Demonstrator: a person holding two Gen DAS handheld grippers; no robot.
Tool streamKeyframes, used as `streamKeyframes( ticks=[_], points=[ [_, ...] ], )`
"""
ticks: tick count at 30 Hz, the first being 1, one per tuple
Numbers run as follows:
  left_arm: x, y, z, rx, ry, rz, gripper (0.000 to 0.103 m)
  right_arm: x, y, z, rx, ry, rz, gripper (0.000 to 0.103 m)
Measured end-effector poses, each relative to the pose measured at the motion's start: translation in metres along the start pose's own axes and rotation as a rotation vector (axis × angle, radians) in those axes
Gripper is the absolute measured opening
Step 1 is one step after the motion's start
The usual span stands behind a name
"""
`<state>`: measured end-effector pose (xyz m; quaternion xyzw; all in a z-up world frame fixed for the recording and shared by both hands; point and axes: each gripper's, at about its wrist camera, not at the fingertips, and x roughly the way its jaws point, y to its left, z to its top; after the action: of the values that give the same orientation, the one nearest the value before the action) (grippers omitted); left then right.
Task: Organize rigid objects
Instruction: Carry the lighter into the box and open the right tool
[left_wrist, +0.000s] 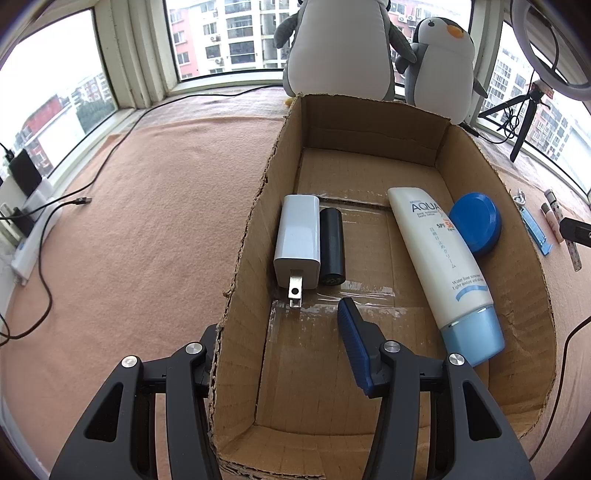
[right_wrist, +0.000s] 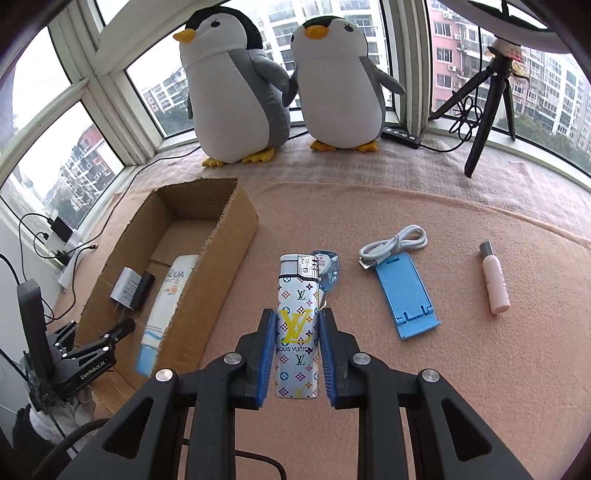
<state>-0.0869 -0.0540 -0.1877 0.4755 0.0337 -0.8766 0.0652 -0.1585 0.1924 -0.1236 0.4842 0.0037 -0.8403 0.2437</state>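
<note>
Two pads of right gripper (right_wrist: 297, 352) pinching lighter (right_wrist: 297, 325), long axis pointing forward; cardboard box (right_wrist: 236, 236) lying to left; left gripper (left_wrist: 284, 347) spread wide, straddling box wall.

— What's the surface on your feed?

— I see a table (right_wrist: 424, 369) under a peach blanket. Directly on it lie a cardboard box (right_wrist: 236, 225), a blue phone stand (right_wrist: 406, 295), a coiled white cable (right_wrist: 397, 242) touching the stand's far end, and a pink tube (right_wrist: 495, 282) well apart to the right.

— Further back?

— Two plush penguins (right_wrist: 236, 92) and a black tripod (right_wrist: 487, 107) by the window.
</note>
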Motion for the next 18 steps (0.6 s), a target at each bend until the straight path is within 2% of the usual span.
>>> streamKeyframes(
  ticks=[12,18],
  points=[
    [0.0,0.0,0.0,-0.002,0.0,-0.003,0.052,0.02,0.086,0.032,-0.123,-0.007,0.122,0.021],
    [0.0,0.0,-0.001,-0.006,-0.001,-0.007,0.052,0.039,0.106,0.032,-0.137,0.025,0.145,0.021]
  ],
)
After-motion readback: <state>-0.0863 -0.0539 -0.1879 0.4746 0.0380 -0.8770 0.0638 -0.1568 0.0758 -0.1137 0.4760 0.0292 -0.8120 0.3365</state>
